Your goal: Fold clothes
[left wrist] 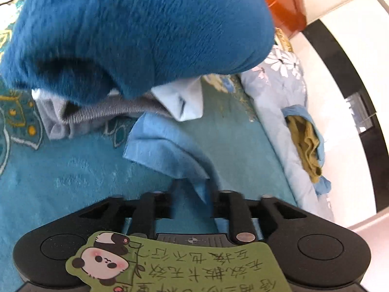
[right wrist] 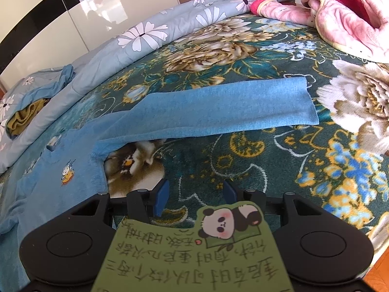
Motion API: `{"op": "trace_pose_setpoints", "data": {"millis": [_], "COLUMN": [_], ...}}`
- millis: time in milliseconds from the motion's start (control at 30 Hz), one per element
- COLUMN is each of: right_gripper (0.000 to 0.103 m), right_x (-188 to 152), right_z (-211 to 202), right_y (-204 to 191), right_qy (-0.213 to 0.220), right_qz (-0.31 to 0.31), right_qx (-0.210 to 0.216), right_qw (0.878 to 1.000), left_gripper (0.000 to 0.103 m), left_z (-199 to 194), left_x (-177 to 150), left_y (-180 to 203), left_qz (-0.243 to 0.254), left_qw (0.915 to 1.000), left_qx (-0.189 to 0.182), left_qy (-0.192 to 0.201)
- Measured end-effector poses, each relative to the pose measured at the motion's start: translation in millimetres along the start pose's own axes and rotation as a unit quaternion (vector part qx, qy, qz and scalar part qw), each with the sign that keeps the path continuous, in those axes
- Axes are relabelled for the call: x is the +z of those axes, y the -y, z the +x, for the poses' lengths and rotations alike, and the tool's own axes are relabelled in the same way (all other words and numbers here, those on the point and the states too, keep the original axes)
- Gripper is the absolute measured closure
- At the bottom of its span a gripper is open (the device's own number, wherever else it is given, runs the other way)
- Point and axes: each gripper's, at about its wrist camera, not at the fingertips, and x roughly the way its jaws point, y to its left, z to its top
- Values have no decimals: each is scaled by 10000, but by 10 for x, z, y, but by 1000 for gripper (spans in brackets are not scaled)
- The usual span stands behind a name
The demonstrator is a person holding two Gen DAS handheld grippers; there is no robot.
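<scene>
A light blue long-sleeved top [right wrist: 63,170] with a small cartoon print lies flat on the floral bed blanket [right wrist: 243,160]. Its sleeve [right wrist: 218,107] stretches out to the right. My right gripper [right wrist: 194,192] is open and empty, low over the blanket just right of the top's body. In the left wrist view, my left gripper [left wrist: 192,192] is shut on a corner of the light blue top [left wrist: 167,150]. A person's arm in a dark blue fleece sleeve [left wrist: 136,31] fills the upper view.
A grey-blue daisy quilt [right wrist: 150,36] runs along the far bed edge, with a blue and an olive garment [right wrist: 22,116] heaped on it. Pink fleece clothes [right wrist: 345,17] lie at the far right. A glossy white wardrobe [right wrist: 48,19] stands behind.
</scene>
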Motion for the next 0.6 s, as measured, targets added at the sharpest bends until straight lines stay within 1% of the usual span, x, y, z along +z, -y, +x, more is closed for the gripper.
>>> {"op": "trace_pose_setpoints", "data": {"millis": [33,67,200,267,400,467,533,567,600], "right_gripper": [53,52,50,50,50,50,50,50,50], "right_x": [2,3,7,6,-5,-11,-12,-12,-9], "right_z": [-2,-4,-5,-7,16,34,36,35,31], "right_y": [-3,-3,3,10,27,30,20,14,9], "right_qy": [-2,0,-2,-8,-50,-74,-75,-69,-61], "right_qz": [-12,-13,12,9,11,26,3,-15,-36], "right_qx": [3,4,-1,-2,-12,-11,9,19,26], "right_qw": [10000,10000,10000,10000,10000,10000,10000,10000,10000], "left_gripper": [69,66,65,61,61,63,66,77,83], "left_z": [8,24,74,40,90,101,82,76,76], "left_x": [-13,-18,-3,10,5,-18,-43,-53,-51], "left_y": [9,6,-3,18,109,104,106,113,133], "left_qz": [32,19,-192,-211,-47,-134,-77,-13,50], "left_qw": [10000,10000,9998,9997,10000,9999,10000,10000,10000], "left_qx": [37,41,35,-49,-24,55,12,-6,-29], "left_qy": [30,49,43,67,-2,-27,31,52,62]}}
